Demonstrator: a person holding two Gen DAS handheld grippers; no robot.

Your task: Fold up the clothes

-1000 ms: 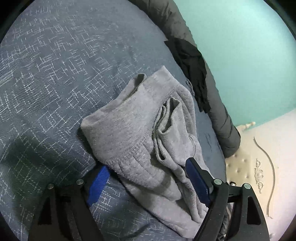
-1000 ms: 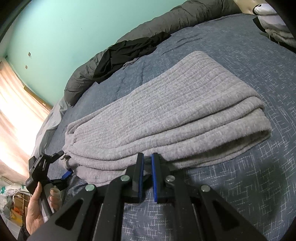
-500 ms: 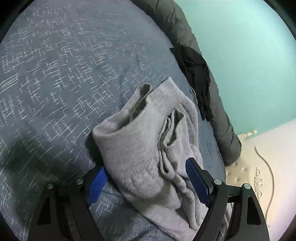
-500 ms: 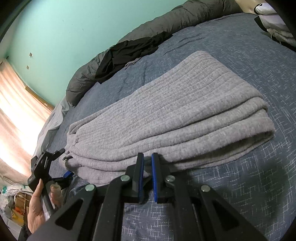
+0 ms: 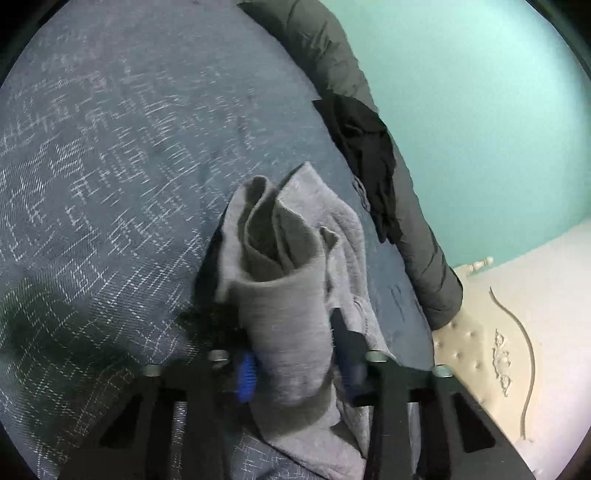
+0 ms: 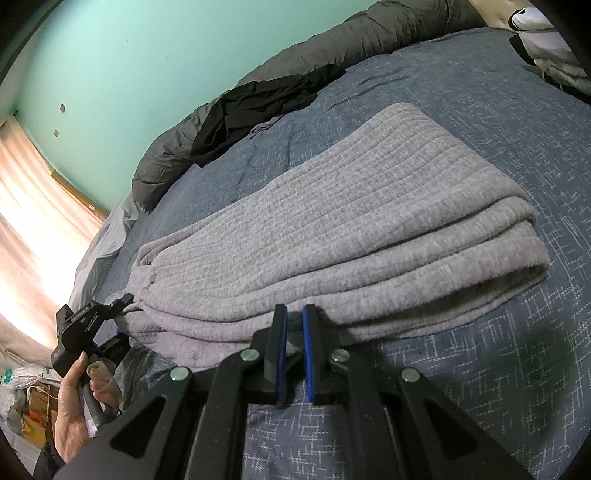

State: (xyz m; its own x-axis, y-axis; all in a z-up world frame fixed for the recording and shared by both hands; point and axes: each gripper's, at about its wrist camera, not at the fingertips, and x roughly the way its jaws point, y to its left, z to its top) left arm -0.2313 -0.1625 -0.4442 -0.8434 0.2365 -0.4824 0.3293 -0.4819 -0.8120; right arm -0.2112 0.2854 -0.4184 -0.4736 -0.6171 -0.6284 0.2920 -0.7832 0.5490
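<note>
Left tongs point(image 5: 295, 365) now closing on bunched grey garment point(image 5: 291, 314), right tongs point(image 6: 293, 332) shut

We are seeing a grey garment point(image 6: 332, 229) of soft ribbed knit, matt and slightly fuzzy, lying on a blue bedspread point(image 6: 461, 110) of woven cloth flecked with white thread. Both grippers, left point(image 5: 295, 369) and right point(image 6: 293, 350), are showing matt black plastic arms, dull metal bolts and blue rubbery pads point(image 6: 307, 354). Along the wall a grey quilt point(image 6: 369, 33) is looking smooth with a faint sheen, a black cloth point(image 6: 258, 103) is lying matt on it, and the cream headboard point(image 5: 480, 350) is looking tufted and glossy.
</note>
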